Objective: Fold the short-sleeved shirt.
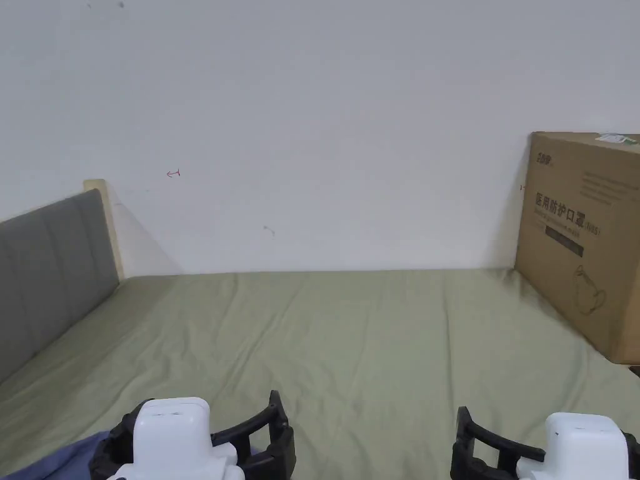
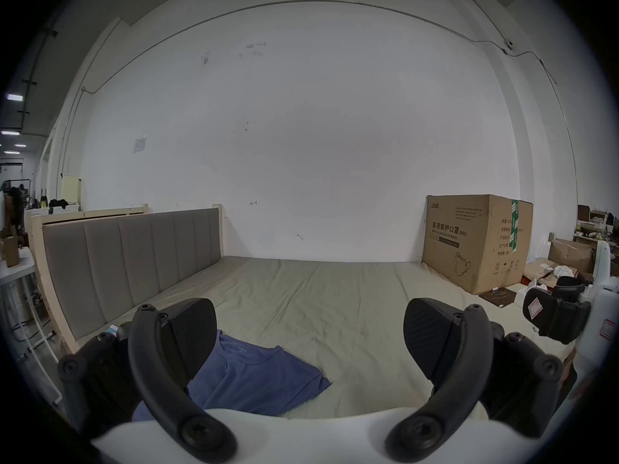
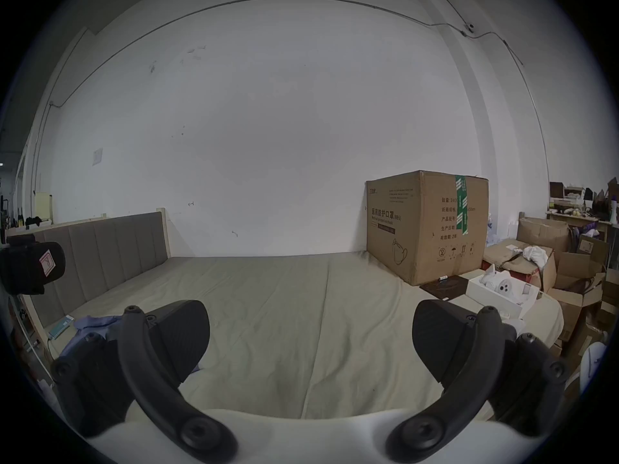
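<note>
Both the left gripper [image 2: 310,337] and right gripper [image 3: 311,337] hover wide open, holding nothing. The shirt [image 2: 258,381] lies crumpled near left on the bed [image 1: 375,331]. A careless pinch could bunch layers or snag the sheet.

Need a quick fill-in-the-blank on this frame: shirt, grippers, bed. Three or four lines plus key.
1. The short-sleeved shirt is ____ in colour.
2. The left gripper and the right gripper both have their jaws ____.
3. The shirt lies on a bed sheet that is ____ in colour.
4. The cardboard box stands on the bed against the ____.

Missing words: blue; open; green; wall
</note>
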Demonstrator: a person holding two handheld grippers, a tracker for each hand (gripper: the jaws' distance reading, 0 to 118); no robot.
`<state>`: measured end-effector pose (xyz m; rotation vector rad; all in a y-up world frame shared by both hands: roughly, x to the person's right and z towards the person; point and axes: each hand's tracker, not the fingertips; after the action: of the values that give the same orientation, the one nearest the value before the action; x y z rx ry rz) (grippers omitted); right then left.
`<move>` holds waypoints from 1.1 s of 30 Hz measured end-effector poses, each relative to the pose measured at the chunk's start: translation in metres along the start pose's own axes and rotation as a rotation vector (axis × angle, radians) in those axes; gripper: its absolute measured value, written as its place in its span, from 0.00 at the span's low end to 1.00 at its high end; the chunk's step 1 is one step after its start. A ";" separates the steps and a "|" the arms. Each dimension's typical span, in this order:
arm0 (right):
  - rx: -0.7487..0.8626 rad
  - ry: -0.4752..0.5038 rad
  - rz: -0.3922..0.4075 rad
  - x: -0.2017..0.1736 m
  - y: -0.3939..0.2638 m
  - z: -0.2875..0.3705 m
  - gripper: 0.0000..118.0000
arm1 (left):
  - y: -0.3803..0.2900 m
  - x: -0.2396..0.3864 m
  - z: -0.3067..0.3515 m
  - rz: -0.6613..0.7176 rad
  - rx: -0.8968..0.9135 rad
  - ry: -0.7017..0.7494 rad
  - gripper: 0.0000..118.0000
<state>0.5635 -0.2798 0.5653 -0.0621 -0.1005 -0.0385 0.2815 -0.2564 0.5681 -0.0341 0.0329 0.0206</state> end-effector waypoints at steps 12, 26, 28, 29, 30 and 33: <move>0.030 -0.058 0.079 -0.004 0.005 -0.001 1.00 | 0.004 0.001 -0.002 -0.004 0.004 -0.008 0.96; 0.010 0.038 0.986 -0.071 -0.026 -0.007 1.00 | -0.039 -0.047 -0.024 0.846 -0.220 -0.065 0.96; -0.001 0.038 0.969 -0.073 -0.031 -0.007 1.00 | -0.046 -0.050 -0.024 0.842 -0.234 -0.048 0.96; -0.030 0.047 0.964 -0.074 -0.032 -0.009 1.00 | -0.047 -0.051 -0.024 0.833 -0.234 -0.048 0.96; -0.048 0.055 0.959 -0.074 -0.032 -0.010 1.00 | -0.049 -0.052 -0.025 0.828 -0.234 -0.047 0.96; -0.040 0.044 0.935 -0.068 -0.027 -0.012 1.00 | -0.039 -0.051 -0.025 0.755 -0.227 -0.042 0.96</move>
<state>0.4963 -0.3050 0.5480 -0.1430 -0.0189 0.8922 0.2300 -0.2977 0.5457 -0.2470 -0.0001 0.7804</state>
